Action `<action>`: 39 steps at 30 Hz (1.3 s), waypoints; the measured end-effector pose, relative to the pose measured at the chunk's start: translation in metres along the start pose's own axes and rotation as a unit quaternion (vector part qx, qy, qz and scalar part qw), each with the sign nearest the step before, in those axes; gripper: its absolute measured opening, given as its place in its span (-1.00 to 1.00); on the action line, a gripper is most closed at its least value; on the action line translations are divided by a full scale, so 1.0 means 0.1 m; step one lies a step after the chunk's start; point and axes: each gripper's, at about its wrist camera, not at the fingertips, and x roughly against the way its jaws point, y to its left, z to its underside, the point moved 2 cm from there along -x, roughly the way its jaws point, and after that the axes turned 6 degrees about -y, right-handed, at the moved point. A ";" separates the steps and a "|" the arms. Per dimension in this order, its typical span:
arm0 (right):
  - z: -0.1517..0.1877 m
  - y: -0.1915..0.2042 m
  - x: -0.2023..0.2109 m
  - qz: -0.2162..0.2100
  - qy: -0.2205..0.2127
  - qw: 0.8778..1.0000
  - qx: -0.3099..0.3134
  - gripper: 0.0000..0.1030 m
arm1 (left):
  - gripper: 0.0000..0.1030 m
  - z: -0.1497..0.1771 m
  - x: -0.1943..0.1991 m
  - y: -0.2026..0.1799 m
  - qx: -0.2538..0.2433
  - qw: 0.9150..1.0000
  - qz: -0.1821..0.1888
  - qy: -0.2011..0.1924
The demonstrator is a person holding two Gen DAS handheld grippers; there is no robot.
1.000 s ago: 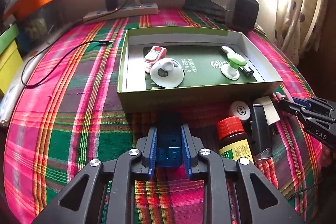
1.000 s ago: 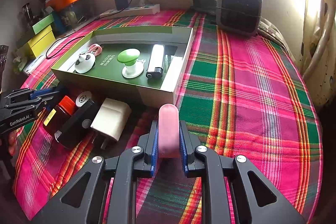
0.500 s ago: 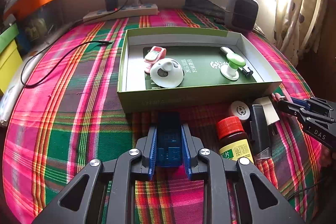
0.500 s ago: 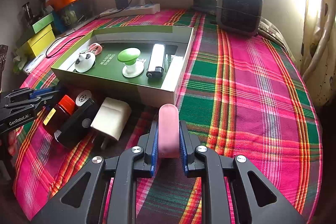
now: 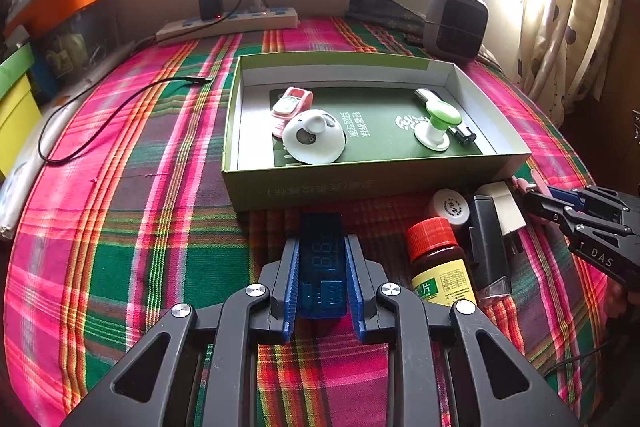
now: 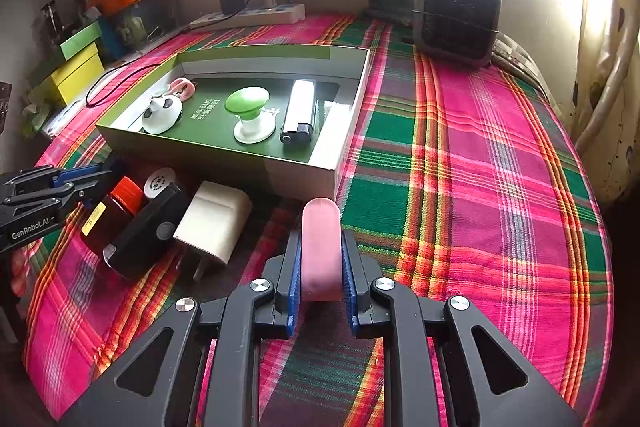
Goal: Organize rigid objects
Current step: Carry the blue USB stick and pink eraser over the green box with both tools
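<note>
"GenRobot.AI" ran along the left hand-held gripper (image 6: 86, 183), "DAS" along the right hand-held gripper (image 5: 538, 197); the brown bottle (image 5: 440, 267) wore a yellow label with Chinese characters too small to read. A pink-and-green plaid cloth (image 6: 480, 167) covered the surface under a bright window, a power strip (image 5: 228, 25) at the wall. The left one pinched a blue translucent device (image 5: 322, 267), the right a pink bar (image 6: 321, 247), both just short of the open green box (image 5: 360, 187).

Woven plaid cloth (image 5: 120, 227), matt cardboard box (image 5: 360, 183), glossy translucent blue plastic device (image 5: 322, 263)
</note>
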 end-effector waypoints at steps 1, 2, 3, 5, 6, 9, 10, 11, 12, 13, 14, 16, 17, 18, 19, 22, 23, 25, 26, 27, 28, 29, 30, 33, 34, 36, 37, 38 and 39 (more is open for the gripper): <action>0.00 0.00 0.00 0.002 0.000 1.000 0.001 -0.63 | -0.59 0.00 0.01 0.00 0.000 1.000 0.000 -0.001; 0.00 0.01 0.00 0.003 0.000 1.000 0.000 -0.64 | -0.59 0.01 0.02 0.00 -0.001 1.000 0.001 -0.002; 0.00 0.01 0.01 0.003 0.000 1.000 -0.001 -0.64 | -0.59 0.00 0.02 0.00 -0.001 1.000 0.002 -0.002; 0.00 -0.01 0.02 0.004 -0.002 1.000 -0.005 -0.64 | -0.59 0.00 0.04 0.01 -0.001 1.000 0.004 -0.003; 0.00 -0.01 0.03 0.005 -0.003 1.000 -0.007 -0.63 | -0.59 0.00 0.05 0.00 -0.001 1.000 0.005 -0.004; -0.02 -0.02 0.07 0.007 -0.007 1.000 -0.011 -0.64 | -0.59 -0.01 0.08 -0.01 -0.004 1.000 0.008 -0.007; -0.02 -0.02 0.08 0.006 -0.008 1.000 -0.011 -0.64 | -0.59 -0.02 0.09 -0.01 -0.006 1.000 0.009 -0.009; -0.03 -0.02 0.09 0.006 -0.009 1.000 -0.011 -0.64 | -0.59 -0.02 0.11 -0.02 -0.007 1.000 0.010 -0.010; -0.03 -0.01 0.10 0.006 -0.010 1.000 -0.011 -0.64 | -0.59 -0.03 0.12 -0.02 -0.008 1.000 0.011 -0.012; -0.03 -0.01 0.11 0.005 -0.011 1.000 -0.012 -0.64 | -0.59 -0.03 0.14 -0.02 -0.008 1.000 0.013 -0.015; -0.04 0.00 0.12 0.004 -0.012 1.000 -0.012 -0.64 | -0.59 -0.04 0.16 -0.03 -0.008 1.000 0.013 -0.016; -0.05 0.00 0.13 0.003 -0.014 1.000 -0.013 -0.64 | -0.59 -0.06 0.18 -0.02 -0.008 1.000 0.014 -0.019; -0.07 0.01 0.15 0.002 -0.015 1.000 -0.012 -0.64 | -0.59 -0.08 0.20 -0.02 -0.009 1.000 0.015 -0.021; -0.08 0.02 0.16 0.002 -0.017 1.000 -0.012 -0.64 | -0.59 -0.10 0.22 -0.03 -0.011 1.000 0.015 -0.025; -0.10 0.02 0.18 0.002 -0.020 1.000 -0.011 -0.64 | -0.59 -0.11 0.24 -0.03 -0.013 0.999 0.015 -0.027; -0.13 0.04 0.22 -0.004 -0.027 1.000 -0.012 -0.64 | -0.59 -0.16 0.28 -0.04 -0.013 0.999 0.021 -0.030; -0.15 0.05 0.24 -0.004 -0.030 0.999 -0.011 -0.64 | -0.59 -0.19 0.29 -0.04 -0.014 0.999 0.024 -0.032; -0.19 0.08 0.25 -0.009 -0.033 0.999 -0.009 -0.64 | -0.59 -0.23 0.30 -0.05 -0.016 0.999 0.028 -0.035; -0.20 0.09 0.25 -0.011 -0.034 0.999 -0.008 -0.64 | -0.59 -0.25 0.30 -0.05 -0.017 0.999 0.031 -0.036; -0.22 0.11 0.26 -0.013 -0.035 0.999 -0.005 -0.64 | -0.59 -0.28 0.30 -0.05 -0.017 0.999 0.036 -0.037; -0.24 0.13 0.26 -0.015 -0.037 0.999 -0.003 -0.64 | -0.59 -0.30 0.29 -0.05 -0.016 0.998 0.038 -0.037; -0.25 0.14 0.27 -0.017 -0.038 0.999 -0.002 -0.64 | -0.59 -0.32 0.28 -0.05 -0.016 0.998 0.038 -0.037; -0.27 0.15 0.27 -0.020 -0.039 0.999 -0.001 -0.64 | -0.59 -0.35 0.28 -0.05 -0.018 0.998 0.039 -0.039; -0.34 0.18 0.27 -0.025 -0.043 0.999 0.004 -0.64 | -0.59 -0.43 0.24 -0.06 -0.020 0.998 0.046 -0.039; -0.36 0.19 0.28 -0.027 -0.044 0.999 0.005 -0.64 | -0.59 -0.45 0.23 -0.06 -0.021 0.998 0.049 -0.039; -0.40 0.21 0.27 -0.033 -0.046 0.998 0.007 -0.64 | -0.59 -0.51 0.20 -0.07 -0.021 0.998 0.054 -0.040; -0.43 0.22 0.26 -0.034 -0.046 0.998 0.009 -0.64 | -0.59 -0.53 0.20 -0.07 -0.023 0.997 0.055 -0.040; -0.45 0.23 0.25 -0.036 -0.046 0.998 0.009 -0.64 | -0.59 -0.55 0.18 -0.07 -0.023 0.997 0.056 -0.040; -0.46 0.23 0.23 -0.038 -0.045 0.998 0.009 -0.64 | -0.59 -0.58 0.15 -0.08 -0.024 0.997 0.058 -0.039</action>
